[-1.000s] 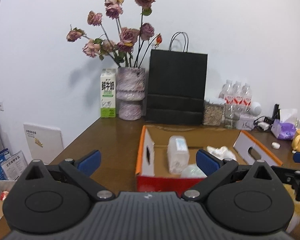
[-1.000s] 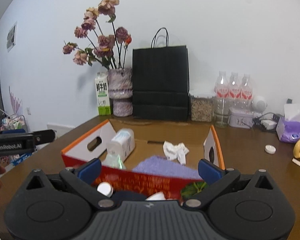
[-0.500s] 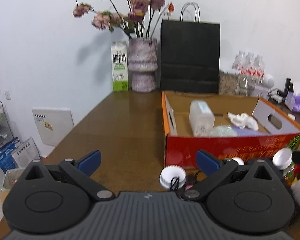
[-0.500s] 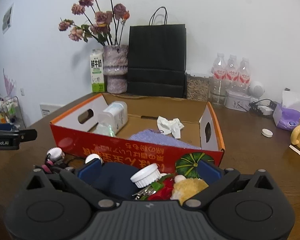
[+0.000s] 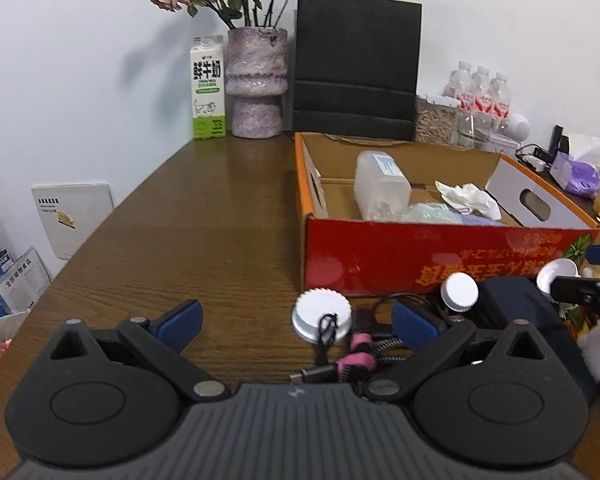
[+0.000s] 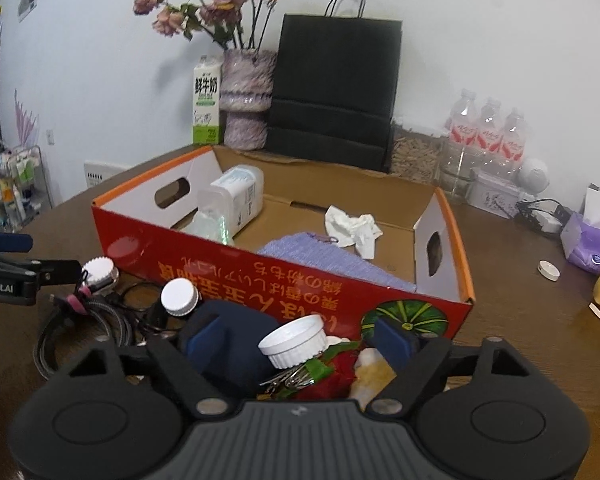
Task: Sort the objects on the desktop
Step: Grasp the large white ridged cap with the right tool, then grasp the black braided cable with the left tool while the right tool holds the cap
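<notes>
Wooden table, purple towel right-view only

Red box, purple cloth, blue fingers

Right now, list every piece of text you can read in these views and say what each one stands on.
"鲜牛奶" on the milk carton by the vase.
"Robot.AI" on the left gripper, its start cut off at the picture edge.
Orange print on the red box front: upside down, too distorted to read.
Labels on the water bottles, the clear bottle in the box and the wall panel: too small or blurred.
</notes>
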`<state>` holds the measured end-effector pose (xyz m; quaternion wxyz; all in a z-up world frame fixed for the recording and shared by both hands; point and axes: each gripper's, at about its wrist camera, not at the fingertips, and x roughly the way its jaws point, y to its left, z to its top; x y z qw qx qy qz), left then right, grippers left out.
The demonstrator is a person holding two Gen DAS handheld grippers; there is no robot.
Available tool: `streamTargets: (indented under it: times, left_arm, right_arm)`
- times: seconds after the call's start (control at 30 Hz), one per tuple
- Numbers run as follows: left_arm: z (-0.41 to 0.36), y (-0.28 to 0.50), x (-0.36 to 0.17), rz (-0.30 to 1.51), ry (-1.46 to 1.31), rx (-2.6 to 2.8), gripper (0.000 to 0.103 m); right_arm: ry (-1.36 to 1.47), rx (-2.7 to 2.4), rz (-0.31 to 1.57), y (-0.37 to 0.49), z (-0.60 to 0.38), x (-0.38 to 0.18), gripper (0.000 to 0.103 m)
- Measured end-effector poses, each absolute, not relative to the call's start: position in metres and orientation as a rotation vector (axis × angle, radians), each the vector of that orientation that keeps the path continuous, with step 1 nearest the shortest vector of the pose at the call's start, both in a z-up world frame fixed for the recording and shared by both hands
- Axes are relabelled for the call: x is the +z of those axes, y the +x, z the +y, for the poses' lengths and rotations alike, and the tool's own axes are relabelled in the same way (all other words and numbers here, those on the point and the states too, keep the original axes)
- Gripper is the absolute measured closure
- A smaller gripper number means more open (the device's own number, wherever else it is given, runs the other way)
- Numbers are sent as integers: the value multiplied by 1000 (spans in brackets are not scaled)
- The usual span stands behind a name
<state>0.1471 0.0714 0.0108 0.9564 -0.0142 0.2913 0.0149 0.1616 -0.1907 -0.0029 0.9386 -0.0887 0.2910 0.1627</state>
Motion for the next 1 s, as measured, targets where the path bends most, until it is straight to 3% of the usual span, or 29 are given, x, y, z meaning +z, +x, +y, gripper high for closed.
streamTargets:
  times: [0.23, 0.27, 1.0]
  left_arm:
    - [68, 149, 8, 604, -43, 17, 0]
    - [67, 148, 8, 604, -43, 17, 0]
    - [17, 137, -5, 727, 22, -53, 0]
  right_arm:
    - [-204, 343, 644, 173, -184, -9, 51]
    - [-202, 350, 646, 173, -184, -10, 64]
    - [-82, 343, 520, 116, -228, 11, 64]
